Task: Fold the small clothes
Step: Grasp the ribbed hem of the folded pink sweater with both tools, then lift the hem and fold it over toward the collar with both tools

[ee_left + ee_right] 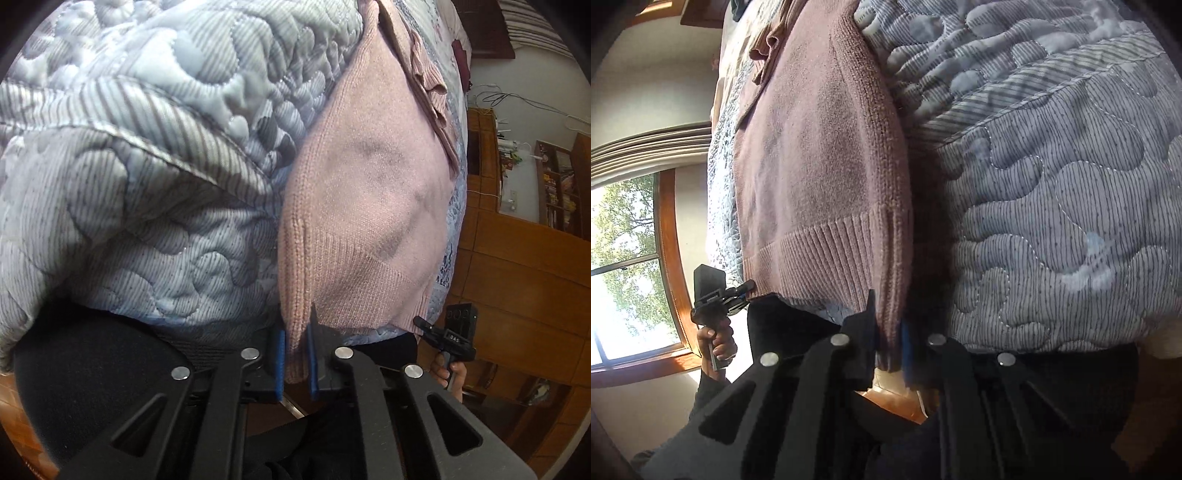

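A pink knit sweater (369,192) lies spread on a quilt (147,184) of pale blue and grey, its ribbed hem at the near edge of the bed. Both grippers hold that hem, one at each bottom corner.

In the left wrist view, the left gripper (295,354) has its blue-padded jaws closed on the hem corner, the knit bunched and hanging between the pads. Across the hem, the right gripper (428,326) shows at the sweater's other corner, its jaws pinching the ribbed edge, a hand (452,373) wrapped around its handle. Wooden cabinets (517,266) and shelves stand beyond the bed.

In the right wrist view, the right gripper (888,332) has its jaws closed on the sweater (820,155) at the ribbed hem, the fabric pressed between a black finger and a blue pad. The left gripper (748,290) grips the far corner of the hem, held by a hand (720,343). The quilt (1052,203) fills the right side of this view. A wood-framed window (631,258) with trees outside lies behind the left gripper. The sweater's collar and a ruffled part lie toward the far end of the bed in both views.
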A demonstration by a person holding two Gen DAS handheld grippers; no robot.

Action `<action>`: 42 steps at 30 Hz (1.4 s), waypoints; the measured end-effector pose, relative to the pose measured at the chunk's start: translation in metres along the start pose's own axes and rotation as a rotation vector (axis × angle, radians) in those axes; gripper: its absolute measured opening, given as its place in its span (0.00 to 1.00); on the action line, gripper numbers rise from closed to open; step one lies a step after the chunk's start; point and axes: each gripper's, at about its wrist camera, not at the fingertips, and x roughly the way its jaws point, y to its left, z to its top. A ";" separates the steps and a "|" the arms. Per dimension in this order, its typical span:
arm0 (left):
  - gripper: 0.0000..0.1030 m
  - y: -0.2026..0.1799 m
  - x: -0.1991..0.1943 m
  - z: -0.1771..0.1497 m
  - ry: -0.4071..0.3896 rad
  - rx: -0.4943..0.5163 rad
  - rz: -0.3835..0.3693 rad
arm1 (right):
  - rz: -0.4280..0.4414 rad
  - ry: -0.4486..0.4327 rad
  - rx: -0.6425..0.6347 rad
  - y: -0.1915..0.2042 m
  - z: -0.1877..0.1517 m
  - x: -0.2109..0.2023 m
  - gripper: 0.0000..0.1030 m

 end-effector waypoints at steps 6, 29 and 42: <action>0.08 -0.021 -0.021 -0.009 -0.076 0.022 -0.070 | 0.029 -0.078 -0.062 0.027 -0.009 -0.029 0.08; 0.08 -0.116 -0.117 0.050 -0.305 0.057 -0.280 | 0.192 -0.321 -0.154 0.119 0.053 -0.135 0.08; 0.08 -0.138 -0.099 0.196 -0.347 -0.050 -0.283 | 0.187 -0.368 -0.052 0.128 0.203 -0.132 0.08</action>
